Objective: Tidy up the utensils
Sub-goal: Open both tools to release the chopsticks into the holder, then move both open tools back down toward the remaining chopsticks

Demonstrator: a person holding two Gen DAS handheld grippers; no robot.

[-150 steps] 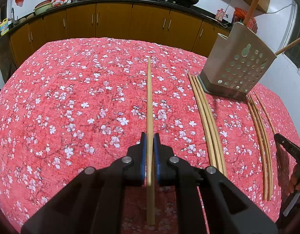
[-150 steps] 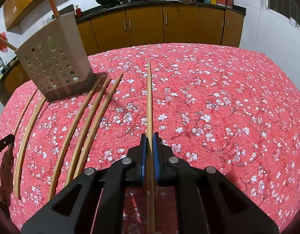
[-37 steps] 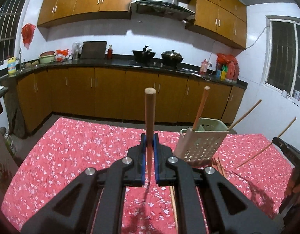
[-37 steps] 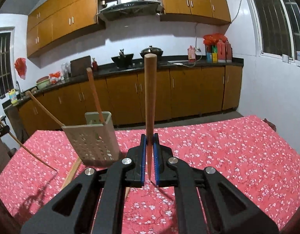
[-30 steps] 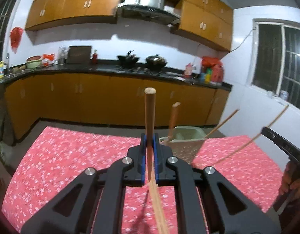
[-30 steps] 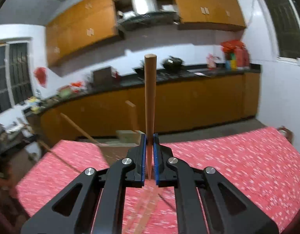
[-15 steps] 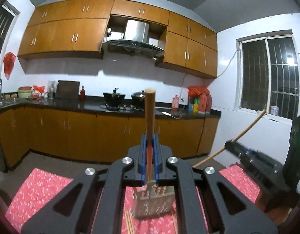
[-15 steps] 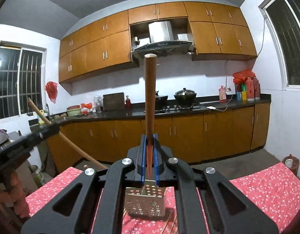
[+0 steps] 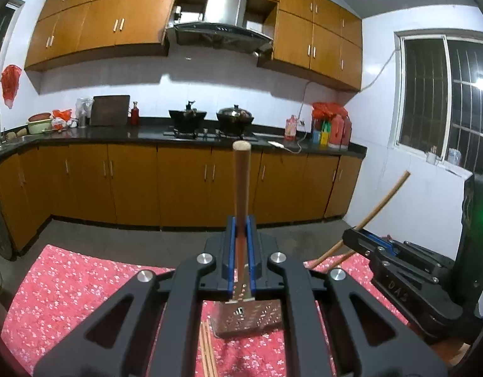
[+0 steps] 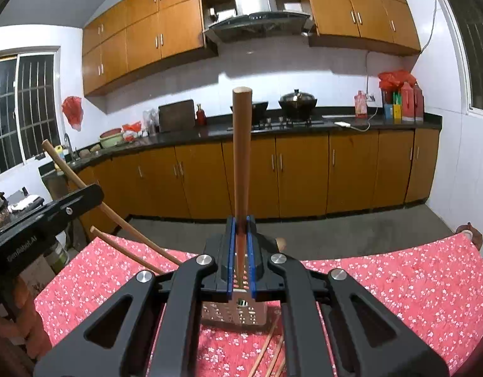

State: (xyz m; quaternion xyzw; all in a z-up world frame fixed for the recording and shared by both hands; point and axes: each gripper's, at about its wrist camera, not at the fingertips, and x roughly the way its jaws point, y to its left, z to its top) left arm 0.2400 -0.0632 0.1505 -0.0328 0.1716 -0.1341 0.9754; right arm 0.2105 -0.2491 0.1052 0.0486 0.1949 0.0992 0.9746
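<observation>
My left gripper (image 9: 240, 235) is shut on a wooden chopstick (image 9: 241, 188) that stands upright. The grey perforated utensil holder (image 9: 254, 317) sits on the table just below and beyond the fingers. My right gripper (image 10: 240, 235) is shut on another upright chopstick (image 10: 241, 163), with the same holder (image 10: 238, 312) below it. In the left wrist view the right gripper (image 9: 364, 242) shows at right with its chopstick (image 9: 376, 210) slanting up. In the right wrist view the left gripper (image 10: 84, 196) shows at left with its chopstick (image 10: 81, 185). Loose chopsticks (image 9: 207, 350) lie on the cloth.
The table carries a red floral cloth (image 10: 398, 286). More loose chopsticks (image 10: 269, 352) lie in front of the holder. Kitchen cabinets (image 9: 178, 185) and a countertop with pots (image 9: 210, 116) stand beyond the table. A window (image 9: 446, 94) is at right.
Both grippers have lifted their chopsticks off the table, tipped them upright and come together over the holder. In the last half second both views have shifted only slightly.
</observation>
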